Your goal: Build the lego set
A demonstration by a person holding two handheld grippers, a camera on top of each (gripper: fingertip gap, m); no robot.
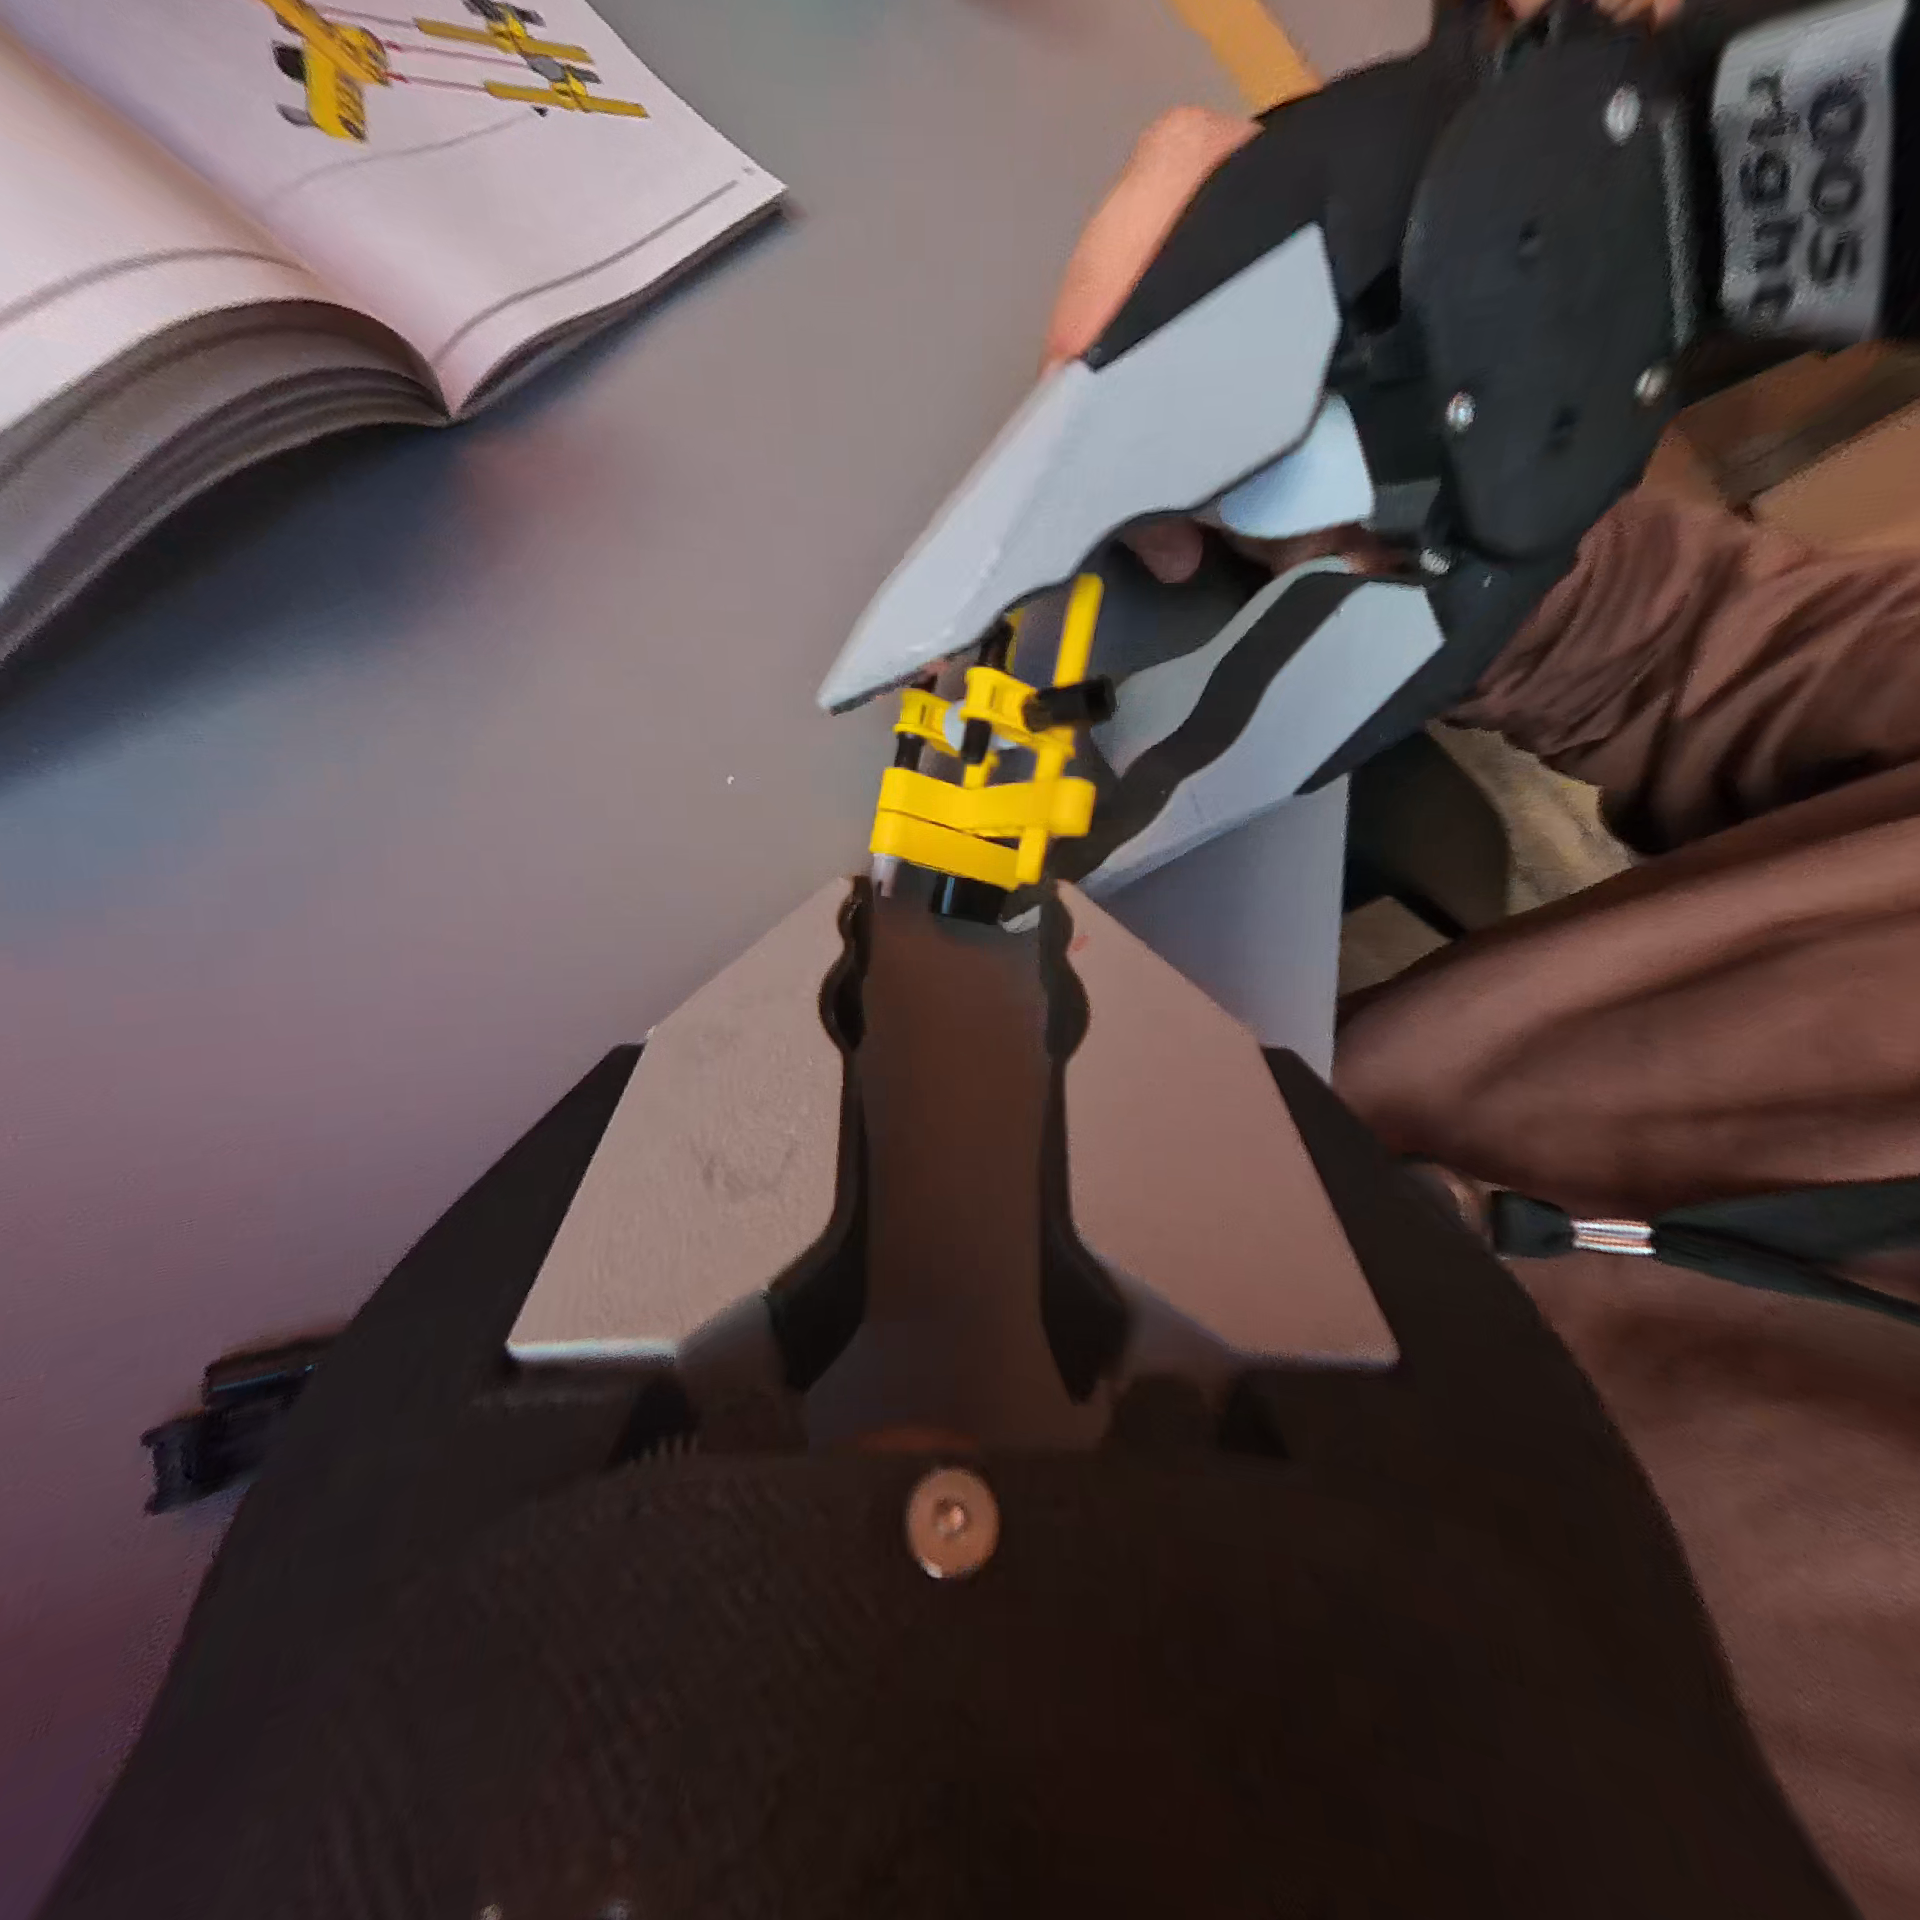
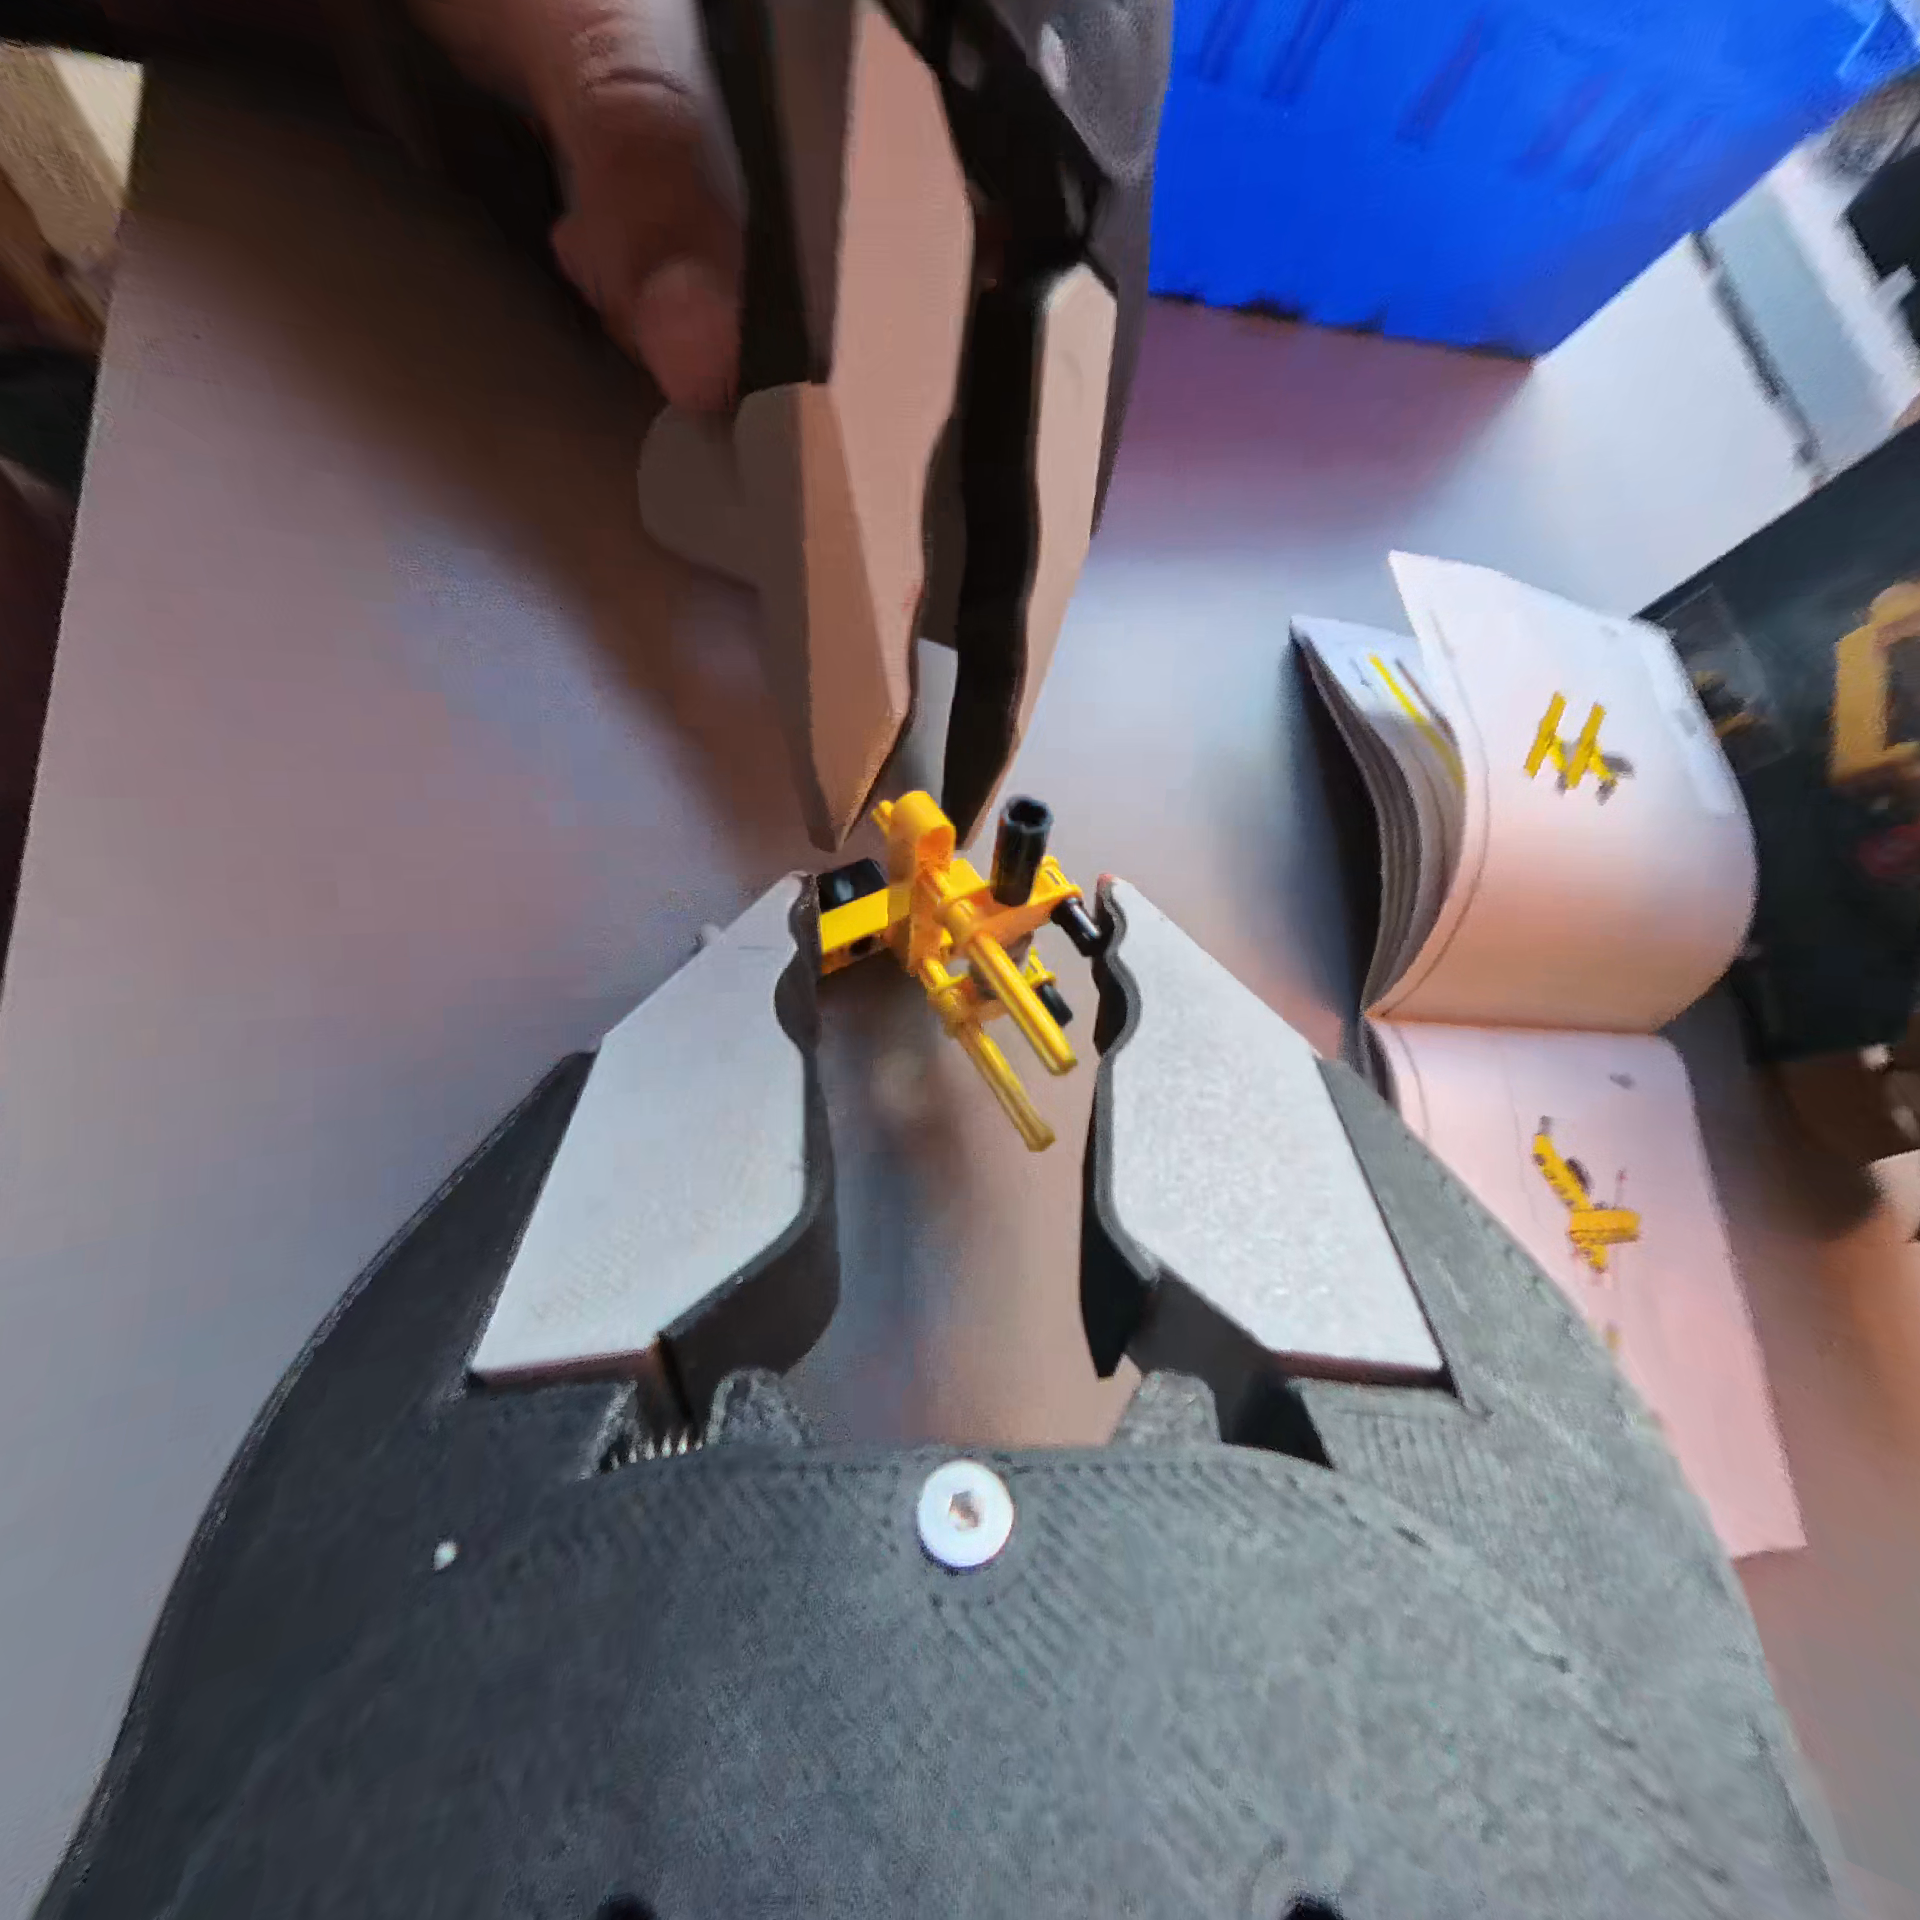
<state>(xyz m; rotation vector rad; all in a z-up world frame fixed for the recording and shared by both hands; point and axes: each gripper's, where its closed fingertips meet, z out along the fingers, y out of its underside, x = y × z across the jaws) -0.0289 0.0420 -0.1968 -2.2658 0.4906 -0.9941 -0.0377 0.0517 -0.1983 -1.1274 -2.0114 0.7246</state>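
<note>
Instruction booklet: we see the open white paper booklet [image 1: 312,239] with yellow model drawings lying on the grey tabletop [image 1: 468,727], far left in the left wrist view.

Model position: the small yellow-and-black plastic lego assembly of beams, pins and axles [image 1: 982,774] sits off the table, between the two tools' tips, near the table's edge.

Handling: we judge it light and stiff, but its pinned joints and thin protruding axles could pop loose or twist under a hard squeeze. The thicker yellow beam block looks like the safest place to hold, not the axles.

Left gripper: our black-and-grey two-finger left gripper [image 1: 951,894] has its fingers close together at the tips, pinching the assembly's lower yellow end; the right wrist view shows the same narrow grip on a yellow loop.

Right gripper: our black-and-grey right gripper [image 2: 951,899] is part open, its fingers standing either side of the assembly. One tip seems to touch the black-ended block; on the other side we cannot tell contact, so we cannot tell whether it is clamped.

Blue crate: a blue plastic crate [image 2: 1455,156] stands far right.
</note>
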